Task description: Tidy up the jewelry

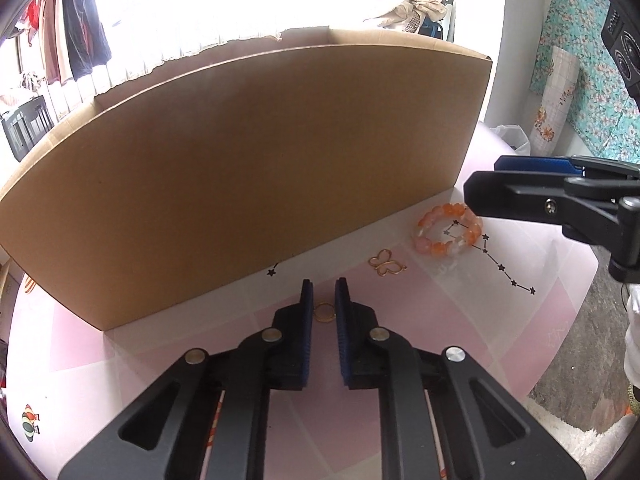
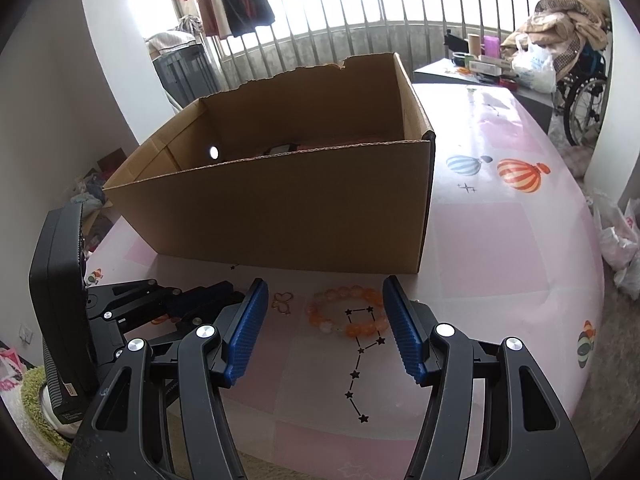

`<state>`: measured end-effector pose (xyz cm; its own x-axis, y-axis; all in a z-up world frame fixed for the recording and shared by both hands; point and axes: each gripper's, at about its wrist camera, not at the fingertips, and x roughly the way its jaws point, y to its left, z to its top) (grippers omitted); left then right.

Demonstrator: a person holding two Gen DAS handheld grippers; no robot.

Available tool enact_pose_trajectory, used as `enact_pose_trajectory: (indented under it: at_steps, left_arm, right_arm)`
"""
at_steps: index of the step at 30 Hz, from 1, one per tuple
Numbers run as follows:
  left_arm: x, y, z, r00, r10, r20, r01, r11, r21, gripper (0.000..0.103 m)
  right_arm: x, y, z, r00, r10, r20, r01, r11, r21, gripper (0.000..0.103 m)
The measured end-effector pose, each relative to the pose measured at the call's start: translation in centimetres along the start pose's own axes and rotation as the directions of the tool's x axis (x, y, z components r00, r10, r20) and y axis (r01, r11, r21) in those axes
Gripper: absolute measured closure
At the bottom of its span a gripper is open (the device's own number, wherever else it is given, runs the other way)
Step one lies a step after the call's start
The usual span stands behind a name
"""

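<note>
Large open-topped brown cardboard box [image 2: 288, 208] standing on a round table with a pink patterned cover [image 2: 500, 248], taken here as the landmark and as the likely destination for the jewelry. Three loose pieces lying on the cover just in front of the box's near wall: a small thin gold ring [image 1: 323, 312], a gold wire butterfly-shaped pendant [image 1: 385, 265] beside it toward the box's right corner, and a bracelet of orange and pale pink beads [image 1: 448, 229] nearest that corner, resting over a printed black star constellation [image 2: 362, 356]. Left gripper [image 1: 323, 300] angled down at the ring, blue ribbed pads drawn narrow on either side of it; no earlier view for comparison, and contact between pads and ring not certain from the wrist view, though the ring seems flanked closely, possibly pinched. Narrow setting suited to so small and flat a piece, low approach needed to catch its edge off the cover. Right gripper [image 2: 326, 320] held in front of the box's right corner, jaws moderately wide and empty, bracelet lying between and beyond the fingertips, not touched; width apparently chosen to span the bead loop. Box interior mostly hidden behind the near wall, a dark object and something reddish barely glimpsed inside. No piece lifted clear of the cover yet; sorting judged to be at an early stage.
</note>
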<state>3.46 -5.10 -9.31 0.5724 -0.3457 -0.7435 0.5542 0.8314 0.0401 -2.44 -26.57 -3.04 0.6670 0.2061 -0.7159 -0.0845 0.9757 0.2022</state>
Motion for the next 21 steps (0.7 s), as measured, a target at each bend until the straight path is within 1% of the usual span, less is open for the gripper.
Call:
enact_pose_trajectory:
  at_steps: [14,21]
  left_arm:
    - [-0.17,0.49,-0.04,1.000,0.016,0.001,-0.016,1.000,-0.018,0.093]
    - [-0.36,0.68,-0.08,0.999,0.032,0.001,-0.032,0.999,-0.031,0.093]
  right_arm:
    - [-0.23,0.28,0.01,1.000,-0.001,0.013,0.001,1.000,-0.003,0.046]
    - [-0.18,0.67,-0.12,1.000,-0.014,0.021,0.015,1.000,-0.019,0.046]
